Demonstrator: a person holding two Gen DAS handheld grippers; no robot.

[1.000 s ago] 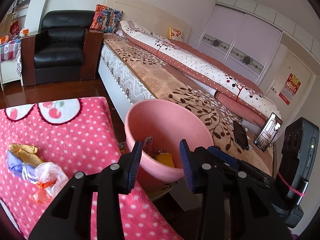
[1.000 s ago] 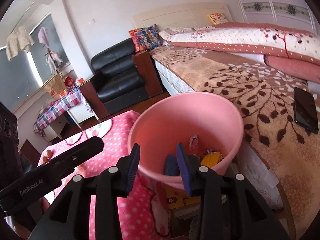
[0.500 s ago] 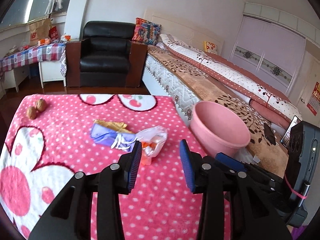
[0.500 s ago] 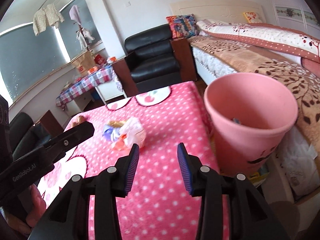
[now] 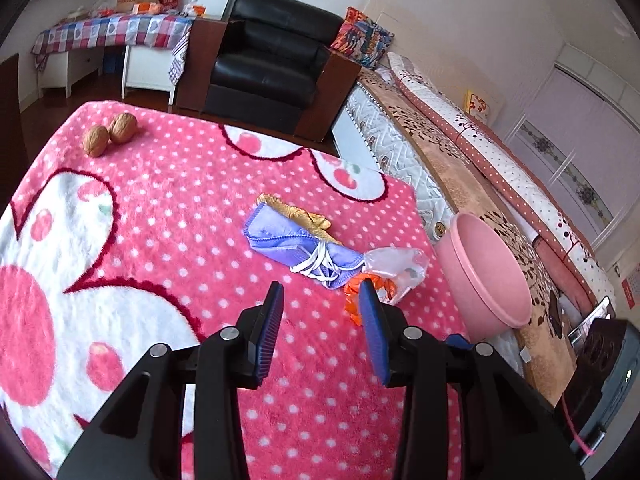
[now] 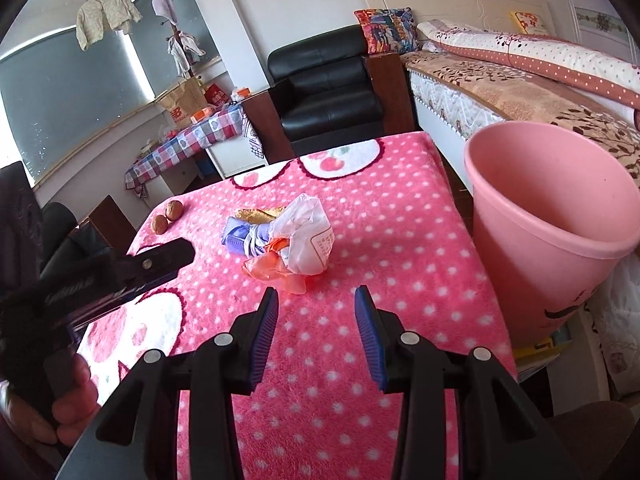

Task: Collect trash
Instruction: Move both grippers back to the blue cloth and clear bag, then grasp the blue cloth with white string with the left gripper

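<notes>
**Two grippers poised over a pile of trash on a pink spotted blanket**

Left to right across the scene. Far left, near the blanket's back corner: two walnuts (image 5: 109, 134), touching one another and well apart from everything else. The pink blanket (image 5: 168, 216) with white dots covers the whole work surface. Left gripper (image 5: 320, 304): jaws spread, nothing between the blue pads, tips hovering just short of the trash pile; its right fingertip overlaps the orange wrapper (image 5: 362, 292) in this view (whether they touch cannot be told). Centre: the trash pile, made up of a gold wrapper (image 5: 298, 213) at the back, a folded purple face mask (image 5: 294, 246) with white ear loops lying against it, and a clear plastic bag (image 5: 396, 266) at the mask's right end, above the crumpled orange wrapper. Right gripper (image 6: 316, 304): jaws likewise spread and empty, pointing at the same pile from the near side, the orange wrapper just beyond its tips. Right: a pink bin (image 6: 552, 236), upright beside the blanket's right edge, between it and the bed (image 6: 500, 92). Background: a black armchair (image 5: 268, 68) and a table with a checked cloth (image 5: 112, 34).
</notes>
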